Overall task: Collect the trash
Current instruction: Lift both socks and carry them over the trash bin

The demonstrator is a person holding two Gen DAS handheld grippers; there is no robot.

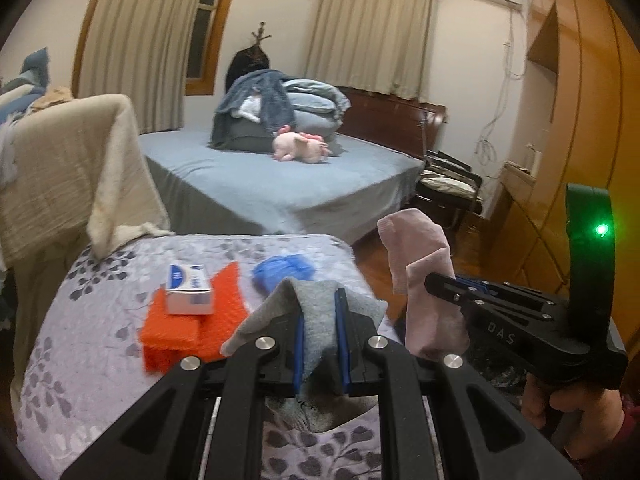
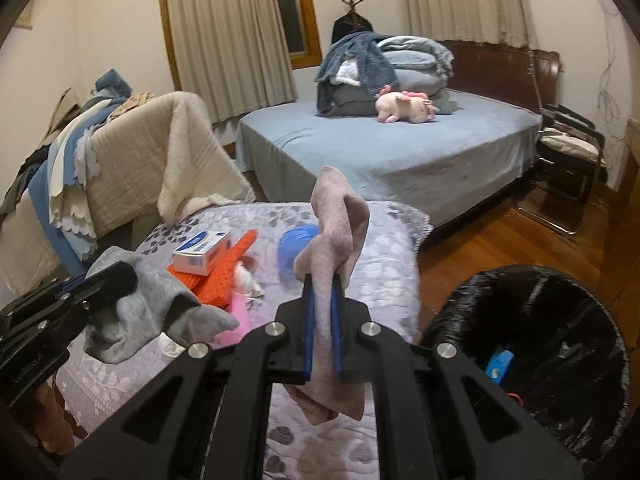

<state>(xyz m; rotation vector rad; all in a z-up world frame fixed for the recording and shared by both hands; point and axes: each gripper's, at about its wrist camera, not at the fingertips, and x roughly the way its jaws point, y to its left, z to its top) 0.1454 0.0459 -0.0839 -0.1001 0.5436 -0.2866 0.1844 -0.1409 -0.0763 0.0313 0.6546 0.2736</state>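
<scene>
Two tools up over a small bed (image 1: 100,344) with a grey leaf-print cover. Left tool (image 1: 320,304) pressed together on a grey sock (image 1: 316,312), blue pads pinching the cloth, toe and cuff drooping either side; same sock seen hanging from that tool at the left of the right wrist view (image 2: 136,312). Right tool (image 2: 322,284) pressed together on a pink sock (image 2: 336,216), one end standing up above the pads, the other dangling below; seen from the left wrist view, this sock (image 1: 420,280) held off the bed's right edge, a hand (image 1: 576,412) gripping the tool's handle. Both socks clear of the cover. Left lying on the bed: a white and blue box (image 1: 188,288) resting on an orange cloth (image 1: 188,320), a blue crumpled bag (image 1: 280,272) just right of them, a pink thing (image 2: 240,320) near the orange cloth, too hidden to name. Bin (image 2: 532,360) with a black liner on the wooden floor at near right, beside the bed, a blue item (image 2: 498,364) inside. Farther off, a large blue bed (image 2: 400,152) with folded bedding and a pink plush (image 2: 404,106).
</scene>
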